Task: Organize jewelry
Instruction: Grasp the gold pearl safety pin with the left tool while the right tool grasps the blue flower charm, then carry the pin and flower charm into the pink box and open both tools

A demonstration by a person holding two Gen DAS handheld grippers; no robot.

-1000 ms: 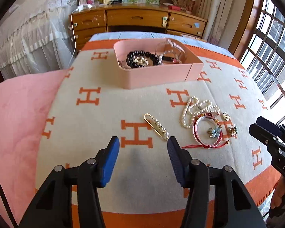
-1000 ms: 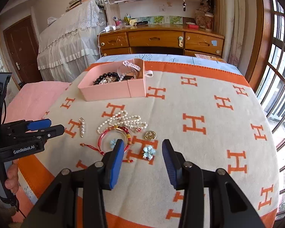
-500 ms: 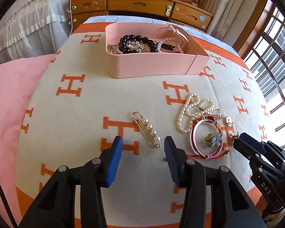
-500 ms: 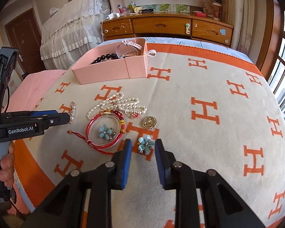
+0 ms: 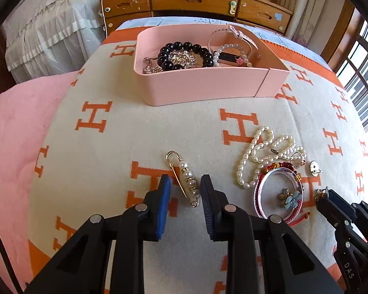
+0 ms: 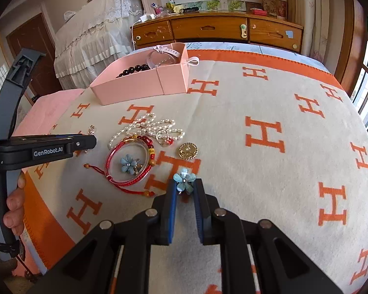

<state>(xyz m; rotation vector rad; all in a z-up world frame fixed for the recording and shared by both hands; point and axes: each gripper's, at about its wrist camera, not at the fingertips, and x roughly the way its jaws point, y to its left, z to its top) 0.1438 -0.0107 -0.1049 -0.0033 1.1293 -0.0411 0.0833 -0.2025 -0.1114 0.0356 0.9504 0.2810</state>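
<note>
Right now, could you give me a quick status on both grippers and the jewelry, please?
Right gripper closing on blue flower earring. Left gripper closing astride pearl pin, pads not touching. Pink box beyond, path unobstructed.

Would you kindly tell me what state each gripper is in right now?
Left gripper: closing around the pearl pin, pads not yet touching it.
Right gripper: closing, pads pressed on the blue flower earring.

Right of the blue flower earring (image 6: 184, 180), the blanket (image 6: 269, 171) lies bare out to its far and right edges. To its left crowd the gold button (image 6: 188, 151), red bangle (image 6: 128, 163) and pearl strand (image 6: 147, 127), while the pink box (image 6: 139, 84) blocks the far left.
</note>
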